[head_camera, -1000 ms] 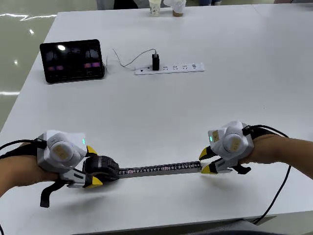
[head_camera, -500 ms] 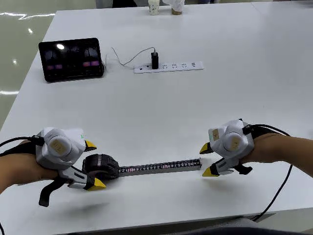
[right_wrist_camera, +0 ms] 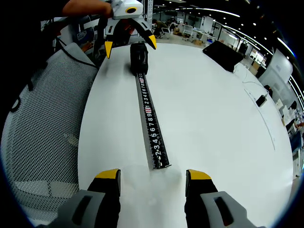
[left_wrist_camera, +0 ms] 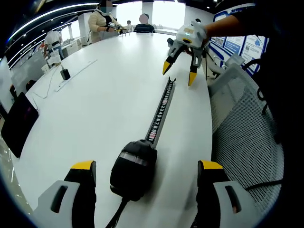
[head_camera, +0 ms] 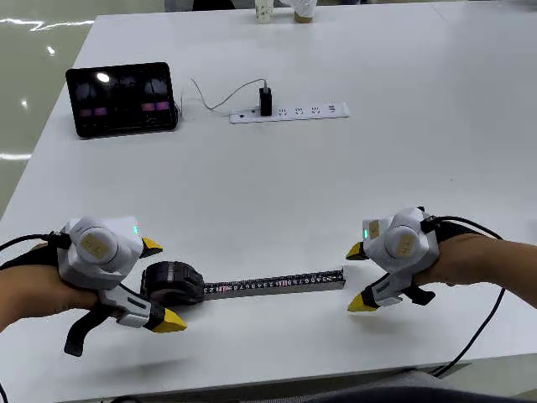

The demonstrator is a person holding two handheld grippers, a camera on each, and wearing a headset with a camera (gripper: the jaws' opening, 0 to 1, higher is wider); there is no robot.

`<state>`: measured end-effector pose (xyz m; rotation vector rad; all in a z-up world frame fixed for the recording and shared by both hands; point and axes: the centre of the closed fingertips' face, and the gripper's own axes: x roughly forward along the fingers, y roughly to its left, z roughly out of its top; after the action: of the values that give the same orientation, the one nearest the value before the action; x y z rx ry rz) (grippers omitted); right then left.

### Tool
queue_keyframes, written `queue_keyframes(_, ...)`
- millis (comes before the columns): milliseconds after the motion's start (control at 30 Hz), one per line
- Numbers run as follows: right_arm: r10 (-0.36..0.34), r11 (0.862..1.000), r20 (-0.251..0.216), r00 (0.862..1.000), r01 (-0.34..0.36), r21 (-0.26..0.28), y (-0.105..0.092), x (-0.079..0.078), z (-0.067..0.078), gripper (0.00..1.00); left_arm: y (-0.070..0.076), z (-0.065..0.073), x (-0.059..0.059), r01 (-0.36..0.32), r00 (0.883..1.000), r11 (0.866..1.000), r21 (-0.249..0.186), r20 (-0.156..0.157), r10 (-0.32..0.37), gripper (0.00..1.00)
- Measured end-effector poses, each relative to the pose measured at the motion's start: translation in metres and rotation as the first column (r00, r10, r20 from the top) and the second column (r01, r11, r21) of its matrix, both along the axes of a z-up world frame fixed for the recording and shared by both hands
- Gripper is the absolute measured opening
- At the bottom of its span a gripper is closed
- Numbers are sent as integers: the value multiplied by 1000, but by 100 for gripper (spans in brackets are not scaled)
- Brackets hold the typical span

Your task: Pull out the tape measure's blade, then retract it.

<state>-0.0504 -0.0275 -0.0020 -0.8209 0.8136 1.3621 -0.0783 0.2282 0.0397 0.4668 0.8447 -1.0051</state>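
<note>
bright, sharp, glare far left

Table: white, broad, with a glossy top.
Tablet: dark, near the far left edge, its screen showing dim pink patches.
Power strip: white, lying flat to the right of the tablet.
Plug: black, seated near the strip's left end.
Cable: thin, curling from the plug toward the tablet.
Cups: two, at the far edge.
Mesh chair: grey, beside the table's near edge.

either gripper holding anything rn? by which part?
Nothing is held. The left gripper is open, jaws either side of the tape measure case with gaps; the right gripper is open just past the blade tip.
</note>
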Motion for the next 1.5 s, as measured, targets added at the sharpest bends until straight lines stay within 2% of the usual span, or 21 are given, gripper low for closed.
queue_keyframes(233, -99, 994, -8, 995, 100, 48, -1, 8, 4, 60, -1, 4, -1, -55, 998, 998, -37, -13, 54, 93)
queue_keyframes(300, -130, 989, -27, 991, 132, 67, -1, 8, 5, 61, -4, 6, -2, -88, 996, 993, -78, -32, 86, 94)
queue_keyframes(400, -154, 985, -25, 988, 155, 70, -3, 9, 4, 65, -3, 9, 1, -129, 991, 986, -105, -33, 126, 99)
queue_keyframes(500, -185, 978, -31, 982, 187, 88, -4, 9, 6, 68, -4, 11, 0, -155, 988, 980, -124, -40, 151, 99)
queue_keyframes(600, -232, 965, -51, 972, 236, 114, -6, 12, 8, 72, -5, 13, 1, -181, 983, 972, -149, -41, 177, 99)
queue_keyframes(733, -283, 946, -61, 957, 289, 144, -9, 16, 12, 76, -2, 13, 3, -204, 979, 969, -141, -17, 203, 99)
queue_keyframes(900, -335, 923, -70, 940, 342, 175, -14, 19, 16, 80, 9, 13, 10, -264, 963, 954, -143, 15, 269, 99)
queue_keyframes(933, -347, 916, -75, 935, 355, 184, -14, 19, 18, 80, 11, 13, 11, -274, 960, 951, -143, 18, 279, 99)
queue_keyframes(967, -373, 901, -88, 924, 383, 202, -15, 21, 20, 81, 15, 14, 12, -294, 954, 945, -146, 21, 300, 99)
queue_keyframes(1033, -401, 883, -100, 910, 414, 222, -16, 23, 23, 82, 18, 16, 15, -322, 944, 932, -164, 24, 330, 99)
queue_keyframes(1167, -441, 859, -86, 893, 448, 249, -22, 30, 26, 87, 24, 17, 15, -356, 930, 917, -180, 26, 366, 99)
queue_keyframes(1200, -451, 852, -86, 889, 457, 255, -22, 28, 30, 88, 27, 17, 15, -371, 924, 911, -179, 32, 382, 99)
queue_keyframes(1267, -458, 846, -86, 885, 464, 263, -23, 26, 32, 90, 28, 17, 12, -373, 921, 906, -198, 36, 387, 99)
queue_keyframes(1300, -461, 844, -85, 883, 466, 264, -24, 25, 33, 90, 27, 17, 11, -380, 919, 901, -211, 27, 394, 99)
queue_keyframes(1400, -471, 837, -83, 878, 475, 271, -29, 25, 33, 91, 33, 14, 9, -396, 910, 897, -194, 46, 412, 99)
queue_keyframes(1500, -477, 835, -79, 875, 480, 270, -32, 22, 31, 92, 36, 13, 7, -411, 903, 889, -200, 45, 427, 99)
